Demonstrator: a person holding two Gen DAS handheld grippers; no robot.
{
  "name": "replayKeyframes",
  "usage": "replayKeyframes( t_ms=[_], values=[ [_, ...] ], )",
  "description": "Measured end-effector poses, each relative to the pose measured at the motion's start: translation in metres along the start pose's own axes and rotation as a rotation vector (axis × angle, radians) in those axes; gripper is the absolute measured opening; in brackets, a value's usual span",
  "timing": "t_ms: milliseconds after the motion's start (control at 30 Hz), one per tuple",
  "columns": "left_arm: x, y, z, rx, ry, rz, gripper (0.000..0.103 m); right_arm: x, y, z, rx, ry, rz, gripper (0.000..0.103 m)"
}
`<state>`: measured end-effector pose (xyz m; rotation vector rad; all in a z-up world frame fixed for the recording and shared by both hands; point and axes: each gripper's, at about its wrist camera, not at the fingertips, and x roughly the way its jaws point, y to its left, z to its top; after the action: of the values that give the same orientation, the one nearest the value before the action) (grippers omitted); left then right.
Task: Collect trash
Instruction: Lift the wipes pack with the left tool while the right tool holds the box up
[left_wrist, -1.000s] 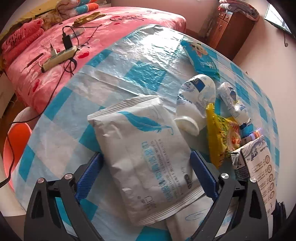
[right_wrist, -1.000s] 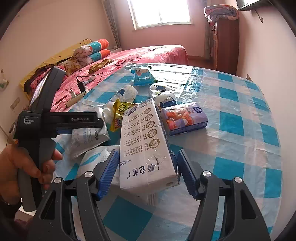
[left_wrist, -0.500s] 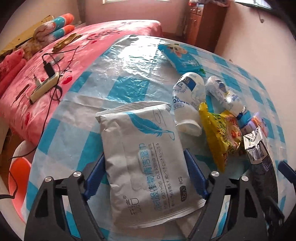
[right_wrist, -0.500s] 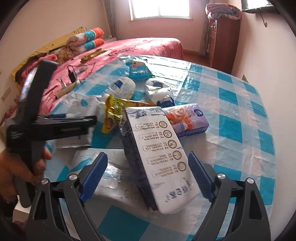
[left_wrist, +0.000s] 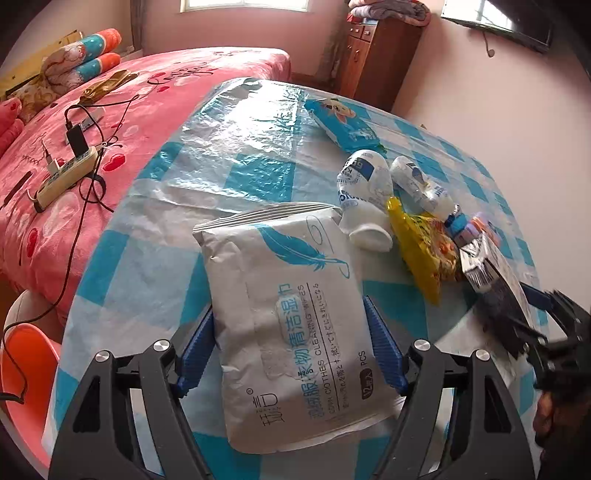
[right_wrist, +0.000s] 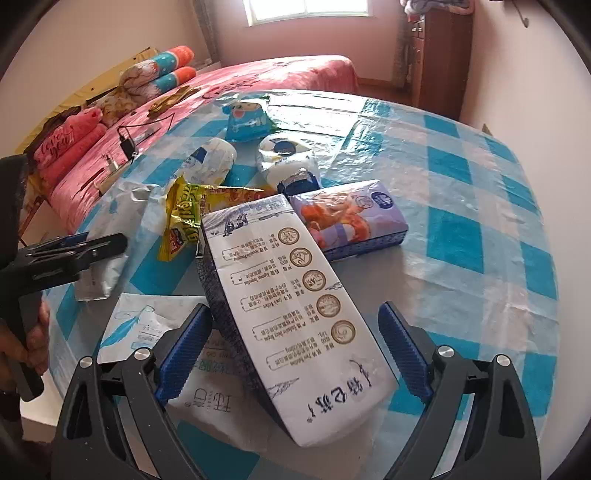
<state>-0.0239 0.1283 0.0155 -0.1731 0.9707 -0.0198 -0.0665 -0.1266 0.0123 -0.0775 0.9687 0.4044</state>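
Observation:
My left gripper (left_wrist: 291, 347) is shut on a white wet-wipes pack (left_wrist: 291, 314) with a blue feather print, its blue pads pressing both sides. My right gripper (right_wrist: 295, 350) is open around a tall white and dark tissue pack (right_wrist: 291, 295) that leans over, with a gap at the right pad. That pack also shows in the left wrist view (left_wrist: 491, 280). More trash lies on the checked table: a yellow snack wrapper (right_wrist: 184, 218), two crumpled white bottles (right_wrist: 210, 162), a purple tissue pack (right_wrist: 347, 218) and a blue pouch (right_wrist: 247, 118).
The round table with a blue and white checked cover (right_wrist: 480, 221) stands next to a pink bed (left_wrist: 110, 110) with a power strip and cables (left_wrist: 66, 170). An orange stool (left_wrist: 26, 362) is at the lower left. A wooden cabinet (left_wrist: 376, 55) stands behind. Another flat white pack (right_wrist: 147, 332) lies under the right gripper.
The right gripper has opened wider and the tall tissue pack has tipped over from upright to leaning. The left gripper has swung its view right, still holding the wipes pack.

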Motion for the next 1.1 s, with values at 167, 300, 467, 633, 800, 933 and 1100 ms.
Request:
replayKeyframes(
  t_ms=[167,300,467,633,800,933,1100],
  values=[
    [-0.014,0.004,-0.006,0.027,-0.025,-0.015,0.076,0.005,0.002,0.0,-0.012,0.016,0.02,0.091],
    [-0.026,0.004,-0.012,0.074,-0.053,-0.011,0.076,0.004,0.01,0.001,-0.04,0.013,0.0,0.079],
    [-0.039,0.006,-0.015,0.116,-0.085,0.002,0.076,0.004,0.015,-0.001,-0.053,0.018,-0.031,0.071],
    [-0.049,0.011,-0.018,0.136,-0.109,0.014,0.076,-0.003,0.019,-0.003,-0.048,-0.003,-0.061,0.069],
    [-0.056,0.016,-0.021,0.13,-0.122,0.009,0.076,-0.016,0.023,-0.003,-0.034,-0.036,-0.09,0.069],
    [-0.063,0.019,-0.024,0.129,-0.14,0.016,0.076,-0.028,0.026,-0.002,-0.023,-0.066,-0.1,0.069],
    [-0.072,0.026,-0.026,0.117,-0.159,0.022,0.076,-0.037,0.033,0.001,-0.021,-0.087,-0.091,0.069]
  ],
)
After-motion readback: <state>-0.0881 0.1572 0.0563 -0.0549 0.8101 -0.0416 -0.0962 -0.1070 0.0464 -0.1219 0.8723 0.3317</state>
